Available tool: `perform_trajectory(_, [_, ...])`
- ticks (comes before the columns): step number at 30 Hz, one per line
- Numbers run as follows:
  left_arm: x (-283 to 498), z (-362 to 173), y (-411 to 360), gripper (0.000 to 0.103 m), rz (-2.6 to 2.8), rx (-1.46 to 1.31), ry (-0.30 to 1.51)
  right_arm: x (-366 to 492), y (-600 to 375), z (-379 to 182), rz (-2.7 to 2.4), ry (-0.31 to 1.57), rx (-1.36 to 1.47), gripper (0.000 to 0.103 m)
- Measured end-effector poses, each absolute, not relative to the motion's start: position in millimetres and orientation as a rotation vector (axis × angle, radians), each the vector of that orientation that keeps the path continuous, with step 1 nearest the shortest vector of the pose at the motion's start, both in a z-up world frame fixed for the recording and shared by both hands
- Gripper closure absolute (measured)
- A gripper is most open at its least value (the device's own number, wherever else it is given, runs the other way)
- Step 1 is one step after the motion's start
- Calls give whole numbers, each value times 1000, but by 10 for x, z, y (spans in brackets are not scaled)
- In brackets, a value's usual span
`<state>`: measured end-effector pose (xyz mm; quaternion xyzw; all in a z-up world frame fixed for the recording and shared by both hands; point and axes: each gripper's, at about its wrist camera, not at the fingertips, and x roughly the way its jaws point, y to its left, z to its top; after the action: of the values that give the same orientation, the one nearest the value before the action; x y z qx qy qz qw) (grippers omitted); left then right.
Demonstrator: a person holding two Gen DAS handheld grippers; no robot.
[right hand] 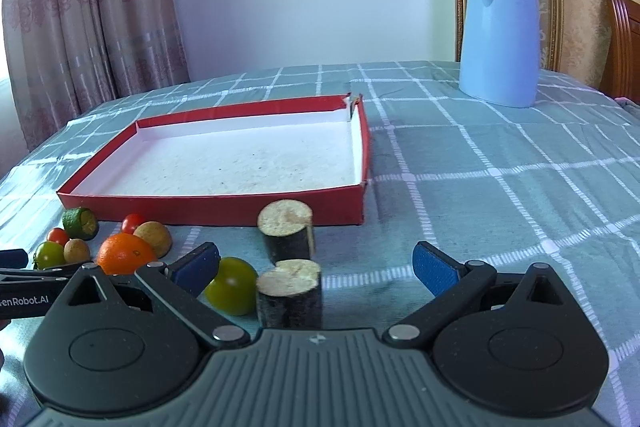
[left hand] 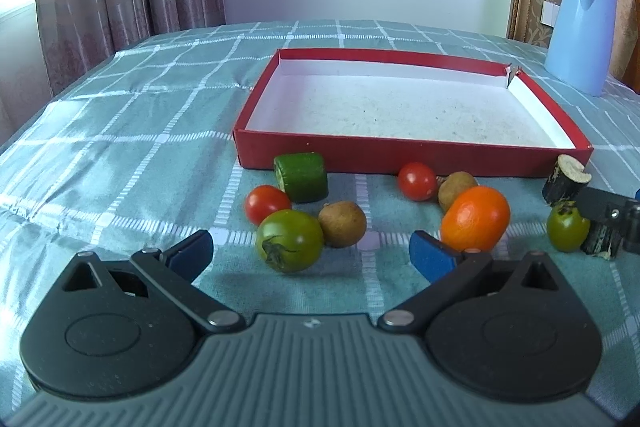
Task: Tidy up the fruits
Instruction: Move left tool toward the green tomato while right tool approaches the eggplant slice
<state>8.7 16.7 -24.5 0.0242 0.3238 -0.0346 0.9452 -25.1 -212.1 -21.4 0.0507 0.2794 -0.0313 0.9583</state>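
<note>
- Left wrist view: my left gripper [left hand: 312, 254] hangs low over the checked tablecloth [left hand: 120, 147], and its two blue pads are spread wide with nothing between them.
- Just in front of the pads lies a large green tomato [left hand: 289, 245], touching a brown round fruit [left hand: 343, 223] on its right side.
- Behind these I see a red cherry tomato [left hand: 267, 203] and a green cucumber piece [left hand: 301, 177], the cucumber lying just beside the front wall of the red box [left hand: 412, 157].
- An orange [left hand: 475, 218] sits by the right pad, with a second brown fruit [left hand: 456, 188] and a second red tomato [left hand: 417, 181] behind it.
- At the right edge, a small green tomato [left hand: 567, 225] and a dark stub [left hand: 565, 179] stay near the black finger of the other gripper.
- The box has a white floor and no fruit inside; a blue kettle [left hand: 582, 31] stands behind it.
- Right wrist view: my right gripper [right hand: 316, 269] also has its pads spread apart, holding nothing.
- Between the pads stands one dark cylinder [right hand: 289, 299] upright, and a second dark cylinder [right hand: 286, 235] stands behind it, near the box [right hand: 216, 205] front wall.
- A yellow-green tomato [right hand: 232, 291] touches the near cylinder on its left.
- Further left I see the orange fruit [right hand: 126, 254] and the other small fruits in a group, all on the cloth outside the box.
- The kettle [right hand: 498, 35] stands well apart at the far right.
</note>
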Motion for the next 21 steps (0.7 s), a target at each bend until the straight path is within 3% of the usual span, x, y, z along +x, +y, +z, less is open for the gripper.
perform_trajectory(12, [7, -288, 316, 0, -97, 32, 642, -280, -2173, -234, -23, 566, 91, 0])
perform_trajectory(16, [-11, -293, 394, 0, -102, 15, 631, -293, -2184, -217, 11, 572, 118, 8])
perform_trajectory(21, [-39, -292, 427, 0, -99, 17, 627, -377, -2225, -187, 29, 577, 119, 9])
